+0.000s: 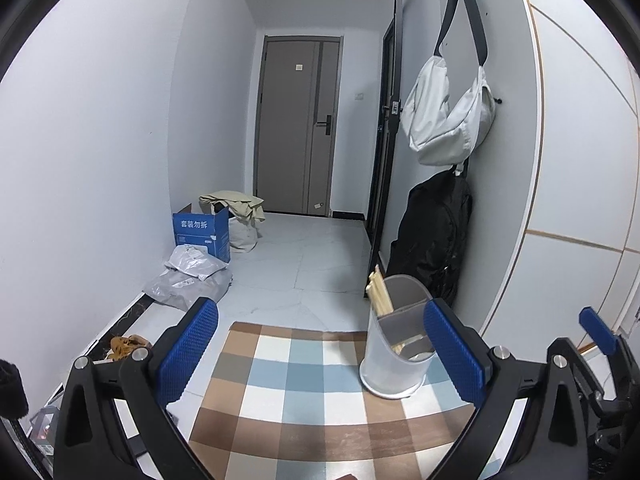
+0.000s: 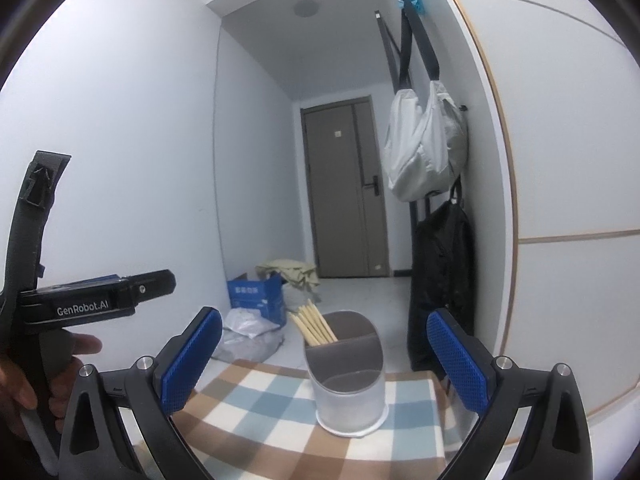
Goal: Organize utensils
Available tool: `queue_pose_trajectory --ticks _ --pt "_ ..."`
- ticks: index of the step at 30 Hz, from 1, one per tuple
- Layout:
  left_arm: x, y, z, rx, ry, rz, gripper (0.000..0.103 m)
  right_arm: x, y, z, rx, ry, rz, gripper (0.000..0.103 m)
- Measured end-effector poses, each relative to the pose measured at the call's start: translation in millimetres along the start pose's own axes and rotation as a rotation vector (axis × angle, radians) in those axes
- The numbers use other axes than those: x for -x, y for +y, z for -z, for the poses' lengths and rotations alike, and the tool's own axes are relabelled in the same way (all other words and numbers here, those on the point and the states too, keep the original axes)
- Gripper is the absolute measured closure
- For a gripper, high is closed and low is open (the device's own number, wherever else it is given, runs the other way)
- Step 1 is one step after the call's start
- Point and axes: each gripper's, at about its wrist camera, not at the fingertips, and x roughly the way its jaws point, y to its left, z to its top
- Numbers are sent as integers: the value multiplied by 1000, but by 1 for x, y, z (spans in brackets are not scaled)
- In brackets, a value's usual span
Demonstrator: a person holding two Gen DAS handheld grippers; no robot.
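A translucent utensil holder [image 1: 394,354] [image 2: 347,380] with a grey divided insert stands on a checked cloth [image 1: 304,392] [image 2: 272,408]. Several wooden chopsticks [image 1: 378,290] [image 2: 314,326] lean in its far compartment. In the left wrist view more utensils lie low in the near compartment. My left gripper [image 1: 320,350] is open and empty, the holder just inside its right finger. My right gripper [image 2: 326,360] is open and empty too, with the holder standing between its blue pads [image 2: 458,360], apart from both. The left gripper's body [image 2: 92,300] shows at the left of the right wrist view, held by a hand [image 2: 24,376].
A blue cardboard box [image 1: 202,232], grey plastic bags [image 1: 188,280] and a cloth pile [image 1: 234,204] lie on the floor by the left wall. A white bag [image 1: 448,116] and a black backpack [image 1: 434,236] hang at the right wall. A closed door [image 1: 298,124] stands beyond.
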Motion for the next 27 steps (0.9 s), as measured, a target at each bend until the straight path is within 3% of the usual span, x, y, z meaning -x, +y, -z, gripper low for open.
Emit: queue_pose_trajectory --ticks 11,27 --pt "-21 -2 31 -55 27 -38 3 -6 -4 34 -2 49 25 0" --pt "-20 -2 33 -53 67 -35 3 -11 0 42 6 77 22 0"
